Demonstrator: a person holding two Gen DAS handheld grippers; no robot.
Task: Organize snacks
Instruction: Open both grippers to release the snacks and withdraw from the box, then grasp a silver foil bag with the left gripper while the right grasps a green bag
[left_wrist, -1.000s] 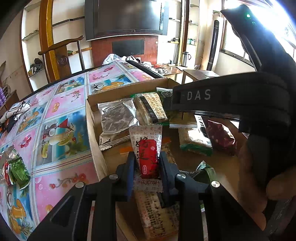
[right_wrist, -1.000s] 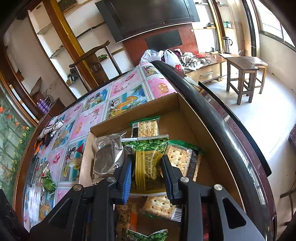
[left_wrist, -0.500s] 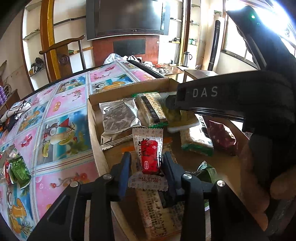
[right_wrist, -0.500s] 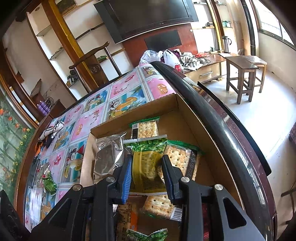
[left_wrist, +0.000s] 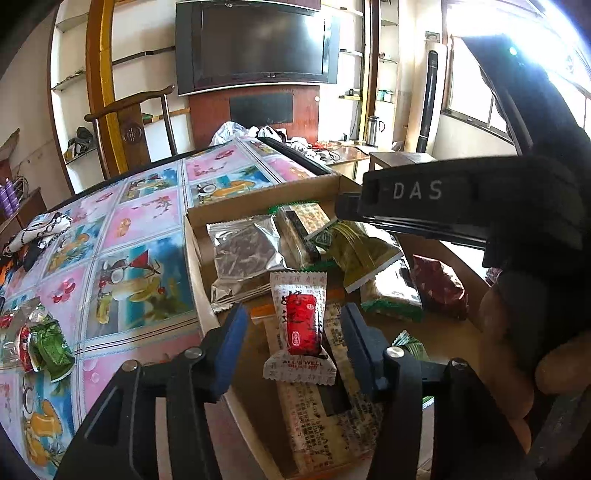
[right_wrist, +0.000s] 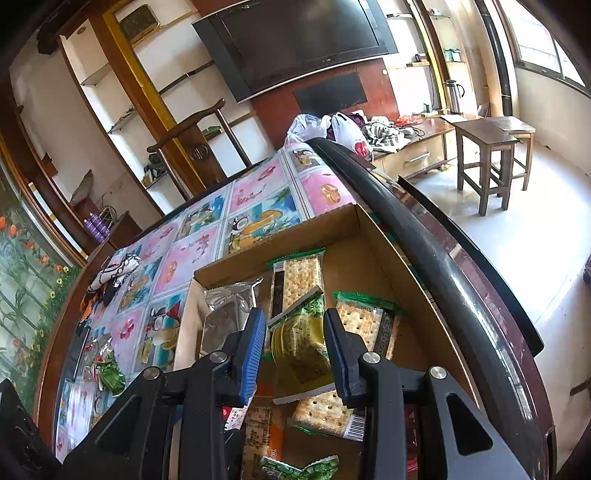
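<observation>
A shallow cardboard box (left_wrist: 258, 195) on the patterned table holds several snack packets. My left gripper (left_wrist: 293, 314) hovers over the near part of the box, and its jaws are opening. A white packet with a red sweet (left_wrist: 301, 325) lies loose between them on a long biscuit pack, and neither pad touches it. My right gripper (right_wrist: 293, 321) is shut on a green-and-yellow packet (right_wrist: 299, 347), which tilts down onto the pile. In the left wrist view the right gripper (left_wrist: 343, 206) reaches in from the right above that packet (left_wrist: 358, 251).
A silver foil pouch (left_wrist: 243, 251), cracker packs (right_wrist: 295, 273) and a dark red packet (left_wrist: 439, 288) fill the box. Loose green and red snacks (left_wrist: 48, 343) lie on the table at the left. The table's dark rim (right_wrist: 424, 240) runs just right of the box. A hand (left_wrist: 517, 350) holds the right gripper.
My left jaws have spread apart and let go of the red-and-white packet, which now rests in the box. The green-and-yellow packet in my right gripper has tipped from hanging upright to slanting.
</observation>
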